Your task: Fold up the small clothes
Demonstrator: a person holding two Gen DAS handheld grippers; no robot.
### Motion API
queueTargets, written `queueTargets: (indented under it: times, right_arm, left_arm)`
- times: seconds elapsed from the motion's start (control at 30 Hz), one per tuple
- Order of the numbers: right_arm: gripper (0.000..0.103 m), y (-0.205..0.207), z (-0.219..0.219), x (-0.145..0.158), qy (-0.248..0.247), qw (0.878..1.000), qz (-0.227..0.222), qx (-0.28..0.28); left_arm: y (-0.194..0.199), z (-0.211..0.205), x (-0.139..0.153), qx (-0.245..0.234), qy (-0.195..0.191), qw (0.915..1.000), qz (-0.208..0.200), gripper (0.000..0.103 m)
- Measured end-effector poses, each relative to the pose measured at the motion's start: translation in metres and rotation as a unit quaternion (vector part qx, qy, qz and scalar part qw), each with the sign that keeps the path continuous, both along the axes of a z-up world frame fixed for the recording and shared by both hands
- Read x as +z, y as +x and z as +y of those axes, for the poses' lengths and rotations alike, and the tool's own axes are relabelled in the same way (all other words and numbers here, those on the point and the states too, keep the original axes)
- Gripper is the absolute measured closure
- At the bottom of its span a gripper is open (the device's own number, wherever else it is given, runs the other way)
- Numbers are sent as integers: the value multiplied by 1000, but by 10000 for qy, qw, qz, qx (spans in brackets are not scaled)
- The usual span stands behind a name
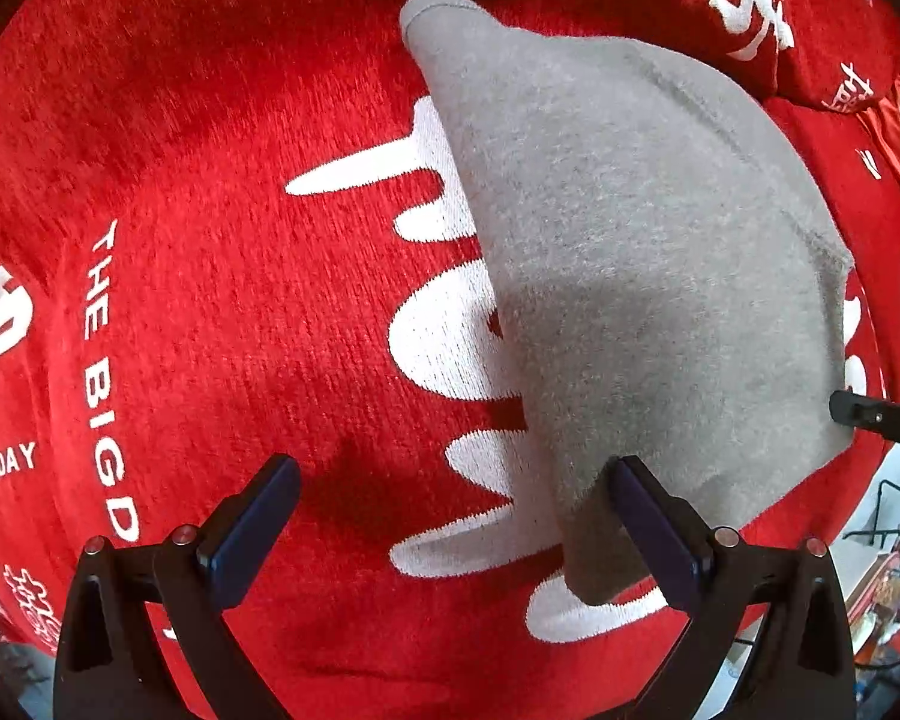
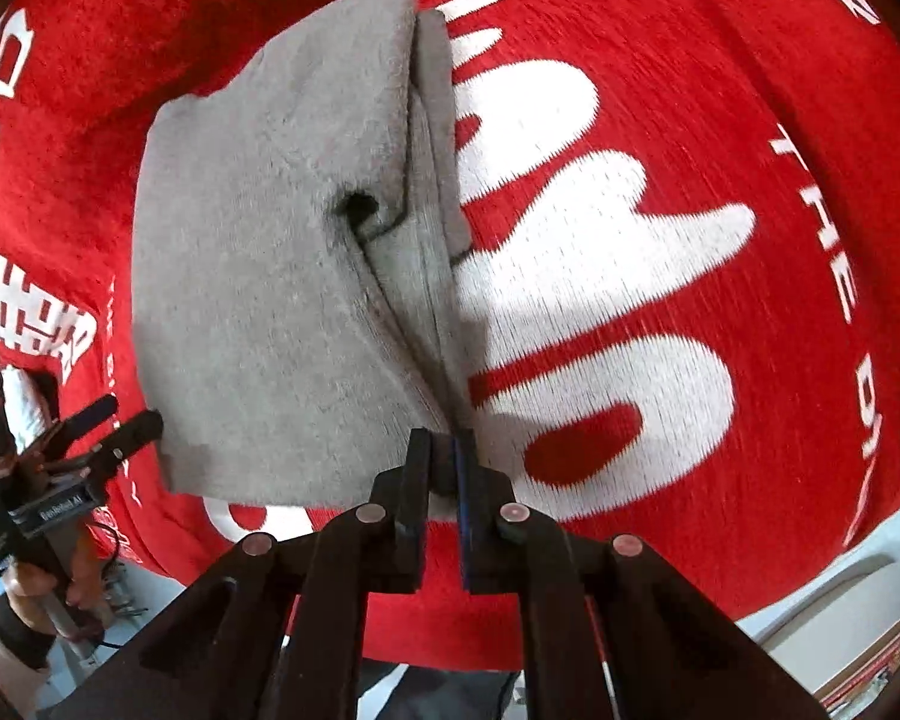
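A small grey fleece garment (image 1: 630, 270) lies folded on a red cloth. In the right wrist view the grey garment (image 2: 258, 276) shows a fold line running down its right side into my right gripper (image 2: 444, 450). That gripper is shut, with the fold's near end pinched between its pads. My left gripper (image 1: 453, 468) points straight down, open and holding nothing. Its right finger (image 1: 648, 516) hovers over the garment's near left edge. The left gripper (image 2: 132, 412) sits at the garment's lower left corner in the right wrist view. A black tip of the right gripper's finger (image 1: 849, 409) shows at the garment's right edge.
The red cloth (image 1: 210, 300) carries large white characters and "THE BIG DAY" lettering and covers the whole surface. A red pillow (image 1: 810, 12) lies at the far right. A person's hand (image 2: 24, 588) grips the left tool. Beyond the cloth's near edge are pale floor and clutter (image 1: 882, 588).
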State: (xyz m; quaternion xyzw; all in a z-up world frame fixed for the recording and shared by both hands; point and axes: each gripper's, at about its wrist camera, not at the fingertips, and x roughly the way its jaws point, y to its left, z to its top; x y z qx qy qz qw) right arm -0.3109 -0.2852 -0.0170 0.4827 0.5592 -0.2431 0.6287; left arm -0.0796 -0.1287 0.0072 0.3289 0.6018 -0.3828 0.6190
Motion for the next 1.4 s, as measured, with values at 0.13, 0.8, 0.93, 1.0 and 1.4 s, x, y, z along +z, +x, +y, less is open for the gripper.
queueTargets:
  times: [0.13,0.8,0.93,1.0,1.4]
  right_arm:
    - [94,-5,1,4,40,9999,79,-57]
    - [87,4,-15,27,-210,9993,229,-189]
    - [85,6,-19,26,-182,9995,201,-182]
    - [85,7,-21,25,-165,9995,192,-203]
    - [53,13,-52,23,-200,9986,-110,-470]
  left_arm:
    - [0,0,8,95,-20,9999,29,0]
    - [7,3,40,367,-162,9991,-127,0]
    - [12,0,33,364,-160,9991,-133,0]
    - [12,-2,32,368,-144,9991,-131,0]
    - [31,-12,35,636,-367,9973,-26,0]
